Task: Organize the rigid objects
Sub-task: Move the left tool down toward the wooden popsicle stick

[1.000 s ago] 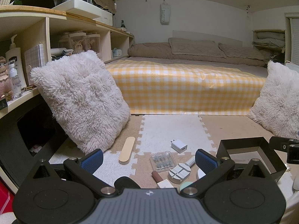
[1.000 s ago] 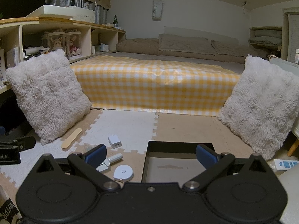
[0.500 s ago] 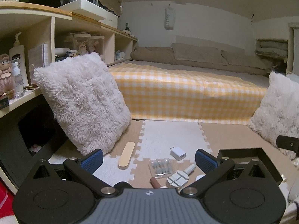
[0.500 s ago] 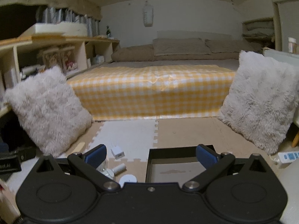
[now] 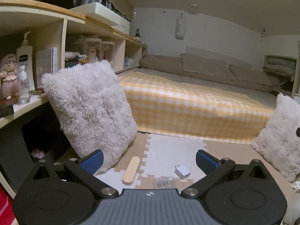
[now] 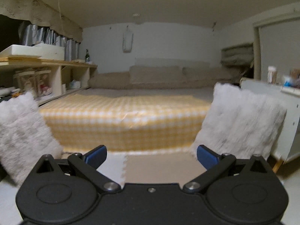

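In the left wrist view, a tan flat stick (image 5: 131, 170), a white charger plug (image 5: 182, 172) and a clear case of small parts (image 5: 164, 181) lie on the foam floor mat, just ahead of my left gripper (image 5: 149, 160). Its blue pads stand wide apart with nothing between them. The other small items and the dark box are hidden below the gripper body. In the blurred right wrist view, my right gripper (image 6: 151, 157) is open and empty, pointing at the bed; no task object shows there.
A fluffy white cushion (image 5: 90, 110) leans against the shelf unit (image 5: 61, 28) on the left; another cushion (image 5: 279, 140) stands at the right. The yellow checked bed (image 5: 191, 108) lies behind the mat. A white cabinet (image 6: 281, 123) stands at far right.
Both grippers have tilted upward. The box, tape measure and nearer items dropped out of both views; the right view now shows only the bed and cushions.
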`<state>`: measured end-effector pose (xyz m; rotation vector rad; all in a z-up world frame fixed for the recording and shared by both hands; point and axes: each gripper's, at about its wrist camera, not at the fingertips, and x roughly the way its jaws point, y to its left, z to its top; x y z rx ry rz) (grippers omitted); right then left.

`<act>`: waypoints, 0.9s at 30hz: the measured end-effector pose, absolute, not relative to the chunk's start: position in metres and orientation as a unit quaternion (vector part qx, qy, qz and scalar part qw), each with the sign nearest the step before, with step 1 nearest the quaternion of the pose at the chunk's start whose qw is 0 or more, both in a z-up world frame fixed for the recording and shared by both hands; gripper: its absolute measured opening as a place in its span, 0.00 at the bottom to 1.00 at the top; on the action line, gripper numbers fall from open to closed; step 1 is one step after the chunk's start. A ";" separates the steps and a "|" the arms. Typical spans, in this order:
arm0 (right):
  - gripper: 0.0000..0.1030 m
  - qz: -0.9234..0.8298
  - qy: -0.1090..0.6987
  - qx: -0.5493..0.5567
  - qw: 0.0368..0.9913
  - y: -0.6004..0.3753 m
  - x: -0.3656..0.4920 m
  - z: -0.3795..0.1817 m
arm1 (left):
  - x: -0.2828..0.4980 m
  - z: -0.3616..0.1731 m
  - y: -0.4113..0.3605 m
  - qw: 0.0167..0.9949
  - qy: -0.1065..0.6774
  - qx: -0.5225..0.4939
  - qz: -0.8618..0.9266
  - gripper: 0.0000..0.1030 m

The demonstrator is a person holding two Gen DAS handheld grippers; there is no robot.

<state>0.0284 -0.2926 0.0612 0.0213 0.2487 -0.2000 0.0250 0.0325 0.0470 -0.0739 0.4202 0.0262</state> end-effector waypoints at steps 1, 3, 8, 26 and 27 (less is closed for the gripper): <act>1.00 -0.104 0.123 0.006 0.987 -0.298 0.034 0.063 | 0.029 0.050 0.034 0.977 0.210 -0.033 0.014 1.00; 1.00 -0.109 0.126 -0.005 0.986 -0.307 0.046 0.065 | 0.038 0.055 0.036 0.978 0.208 -0.034 0.013 1.00; 1.00 -0.131 0.177 -0.030 0.975 -0.327 0.082 0.054 | 0.068 0.064 0.043 0.977 0.207 -0.044 0.011 1.00; 0.56 -0.077 0.417 0.044 0.904 -0.380 0.157 -0.063 | 0.193 0.012 0.038 0.965 0.260 0.029 0.001 1.00; 0.48 -0.076 0.432 0.049 0.898 -0.383 0.158 -0.067 | 0.200 0.005 0.038 0.963 0.268 0.032 0.001 1.00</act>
